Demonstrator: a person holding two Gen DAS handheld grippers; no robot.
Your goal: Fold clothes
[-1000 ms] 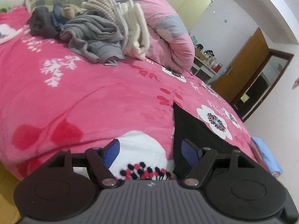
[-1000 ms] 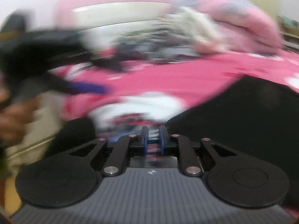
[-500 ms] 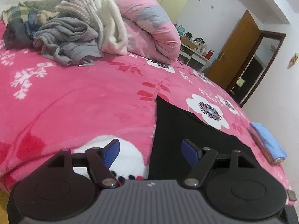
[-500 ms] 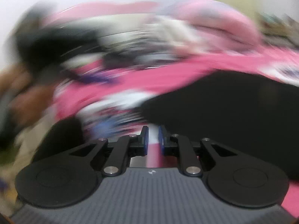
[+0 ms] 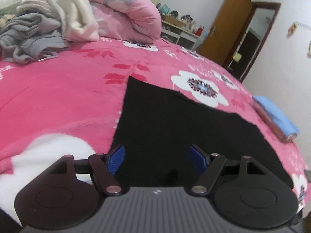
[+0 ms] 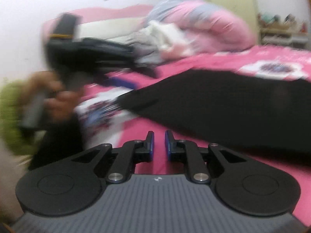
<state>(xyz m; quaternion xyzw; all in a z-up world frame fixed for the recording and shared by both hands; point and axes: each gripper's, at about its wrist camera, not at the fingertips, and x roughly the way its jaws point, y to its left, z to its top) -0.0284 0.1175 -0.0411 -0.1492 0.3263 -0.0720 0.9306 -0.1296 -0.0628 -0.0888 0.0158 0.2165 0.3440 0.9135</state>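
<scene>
A black garment (image 5: pixel 184 126) lies flat on the pink flowered bedspread (image 5: pixel 58 97). My left gripper (image 5: pixel 157 159) is open and hovers over the garment's near edge, its blue pads (image 5: pixel 116 159) spread with nothing between them. In the blurred right wrist view the same garment (image 6: pixel 223 112) stretches off to the right. My right gripper (image 6: pixel 159 145) is shut with only a thin slit, over bare bedspread just in front of the garment's edge, holding nothing. The left gripper (image 6: pixel 120 82) also shows there, held by a hand (image 6: pixel 56 97) with a green sleeve.
A heap of grey and cream clothes (image 5: pixel 38 33) sits at the far left of the bed, beside a rolled pink quilt (image 5: pixel 126 15). A folded blue cloth (image 5: pixel 276 116) lies at the bed's right edge. A wooden door (image 5: pixel 223 29) stands behind.
My left gripper has moved right, from the white flower patch to above the black garment, still open. The right gripper has shifted with motion blur and stays shut.
</scene>
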